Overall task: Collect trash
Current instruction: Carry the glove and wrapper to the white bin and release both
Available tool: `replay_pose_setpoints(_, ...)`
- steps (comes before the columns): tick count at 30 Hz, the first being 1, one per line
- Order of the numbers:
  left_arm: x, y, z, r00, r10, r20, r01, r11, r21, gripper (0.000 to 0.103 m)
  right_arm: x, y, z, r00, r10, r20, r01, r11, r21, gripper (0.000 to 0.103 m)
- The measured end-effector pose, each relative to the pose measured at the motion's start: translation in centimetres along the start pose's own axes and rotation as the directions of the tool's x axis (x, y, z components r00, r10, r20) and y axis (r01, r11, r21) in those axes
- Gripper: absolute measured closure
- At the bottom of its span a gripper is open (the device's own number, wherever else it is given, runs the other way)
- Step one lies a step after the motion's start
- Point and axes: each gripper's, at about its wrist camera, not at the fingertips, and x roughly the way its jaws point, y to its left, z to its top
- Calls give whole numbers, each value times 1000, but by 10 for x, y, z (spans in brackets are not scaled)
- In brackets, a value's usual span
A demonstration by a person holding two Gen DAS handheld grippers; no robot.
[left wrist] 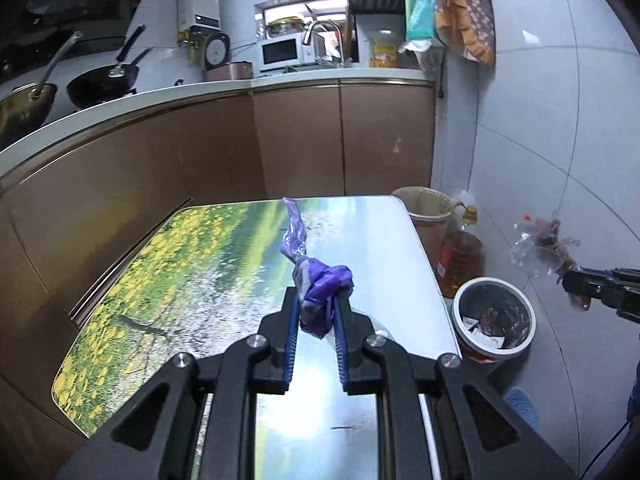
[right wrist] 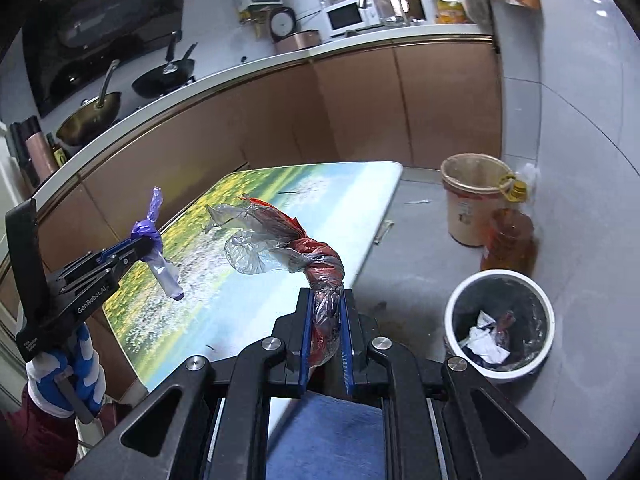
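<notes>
While both claws hang above the floor and worktop, each one pinches a piece of trash. Left claw (left wrist: 318, 300): blue pads pressed onto a knotted purple plastic bag (left wrist: 316, 280); a twisted tail of the bag rises ahead of the fingertips, and a paler end hangs below them. Beneath this claw lies the worktop (left wrist: 208, 264), printed with yellow flowers and water. Same claw seen from the right wrist view (right wrist: 146, 248), off to the left of the right claw, held by a hand in a blue-and-white striped glove (right wrist: 80, 368).

Right claw (right wrist: 325, 312): pads closed on a twisted bundle of red and clear plastic wrap (right wrist: 304, 256); the bundle curls up and leftward from the fingertips, and its crumpled clear end spreads over the worktop edge (right wrist: 360, 216). From the left wrist view, this claw (left wrist: 572, 284) sits far right, with the wrap (left wrist: 540, 244) fanning out ahead of it, above the grey floor tiles.

Below and right of the right claw stands a white-rimmed trash bin (right wrist: 500, 280) on the floor, holding crumpled white paper (right wrist: 486, 344) and other scraps. Beyond the bin: an amber oil bottle (right wrist: 512, 240) with a yellow cap, then a beige bucket (right wrist: 472, 200). Neither piece of trash is in the bin.
</notes>
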Motion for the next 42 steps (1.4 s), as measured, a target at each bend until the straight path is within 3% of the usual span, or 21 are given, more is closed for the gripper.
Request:
replay_pose_setpoints(15, 44, -56, 4, 997, -13, -78, 22, 993, 112, 88, 26, -65, -22, 1000, 3, -26, 0, 991, 131, 90)
replay_pose_setpoints(23, 86, -93, 0, 986, -64, -154, 89, 983, 161, 88, 50, -115, -43, 997, -29, -68, 44, 971, 236, 90)
replay_pose_setpoints(27, 109, -119, 3, 977, -101, -189, 137, 972, 193, 88, 61, -135, -49, 992, -87, -87, 107, 960, 259, 90)
replay_pose_setpoints(34, 159, -188, 29, 948, -223, -226, 275, 932, 235, 85, 86, -176, -53, 975, -184, -122, 213, 932, 295, 89)
replay_pose_setpoints(42, 237, -263, 37, 888, -301, -346, 385, 899, 206, 85, 118, -243, -50, 950, -277, -147, 313, 859, 406, 88)
